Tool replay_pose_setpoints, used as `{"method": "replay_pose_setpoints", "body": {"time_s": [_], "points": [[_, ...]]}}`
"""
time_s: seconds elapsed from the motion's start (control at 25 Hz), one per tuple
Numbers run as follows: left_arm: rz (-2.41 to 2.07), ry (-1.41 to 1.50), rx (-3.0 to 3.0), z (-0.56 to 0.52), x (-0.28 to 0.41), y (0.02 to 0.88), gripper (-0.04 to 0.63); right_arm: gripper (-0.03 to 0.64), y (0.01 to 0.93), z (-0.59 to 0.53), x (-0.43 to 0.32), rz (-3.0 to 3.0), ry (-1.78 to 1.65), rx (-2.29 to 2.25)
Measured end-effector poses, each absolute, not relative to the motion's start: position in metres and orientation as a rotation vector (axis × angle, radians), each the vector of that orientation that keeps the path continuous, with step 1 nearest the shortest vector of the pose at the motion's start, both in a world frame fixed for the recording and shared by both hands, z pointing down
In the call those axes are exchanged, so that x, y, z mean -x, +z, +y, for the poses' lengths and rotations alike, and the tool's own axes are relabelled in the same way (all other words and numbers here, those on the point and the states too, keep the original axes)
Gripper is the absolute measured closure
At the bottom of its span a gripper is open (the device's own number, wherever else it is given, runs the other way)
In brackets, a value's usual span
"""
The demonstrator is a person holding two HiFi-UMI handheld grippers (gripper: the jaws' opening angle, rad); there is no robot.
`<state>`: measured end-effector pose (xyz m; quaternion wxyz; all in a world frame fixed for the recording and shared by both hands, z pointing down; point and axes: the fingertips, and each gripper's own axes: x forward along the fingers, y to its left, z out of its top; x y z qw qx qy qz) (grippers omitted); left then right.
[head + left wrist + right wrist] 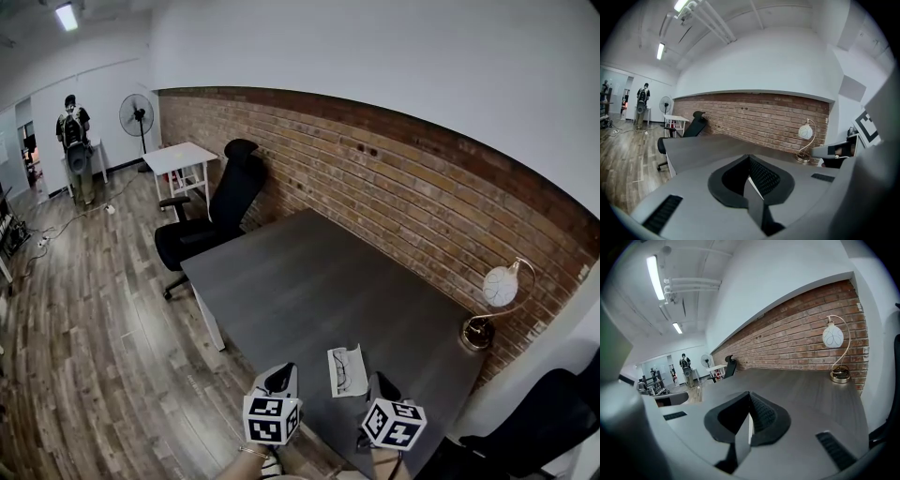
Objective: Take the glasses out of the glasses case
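Note:
A white glasses case (348,370) lies open on the dark grey table (309,281) near its front edge. Dark-framed glasses (342,367) rest inside it. My left gripper (277,379) hovers just left of the case and my right gripper (382,386) just right of it, both apart from it. In the left gripper view the left gripper (749,158) has its jaws closed together with nothing held. The right gripper (749,393) looks the same in its own view. Neither gripper view shows the case.
A globe lamp (497,298) stands at the table's right end by the brick wall. A black office chair (211,220) is at the far end, another chair (539,422) at the right. Further off are a white side table (180,157), a fan (137,114) and a person (73,141).

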<state>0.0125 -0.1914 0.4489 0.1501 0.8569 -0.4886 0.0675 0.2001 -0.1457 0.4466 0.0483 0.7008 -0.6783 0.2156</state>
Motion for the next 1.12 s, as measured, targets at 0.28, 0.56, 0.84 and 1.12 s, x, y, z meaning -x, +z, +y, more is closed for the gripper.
{"method": "replay_pose_setpoints", "body": {"time_s": [0.28, 0.56, 0.84, 1.12], "points": [[-1.353, 0.199, -2.496, -0.247, -0.005, 0.449, 0.578, 0.584, 0.451, -0.189, -0.192, -2.017, 0.67, -2.184], [-1.278, 0.217, -2.465, -0.269, -0.011, 0.477, 0.578, 0.584, 0.474, -0.192, -0.196, -1.912, 0.699, -2.183], [-1.245, 0.275, -2.417, -0.273, -0.027, 0.496, 0.578, 0.584, 0.487, -0.203, -0.207, -1.887, 0.764, -2.139], [-1.228, 0.329, -2.389, -0.269, -0.036, 0.511, 0.578, 0.584, 0.502, -0.208, -0.202, -1.914, 0.827, -2.041]]}}
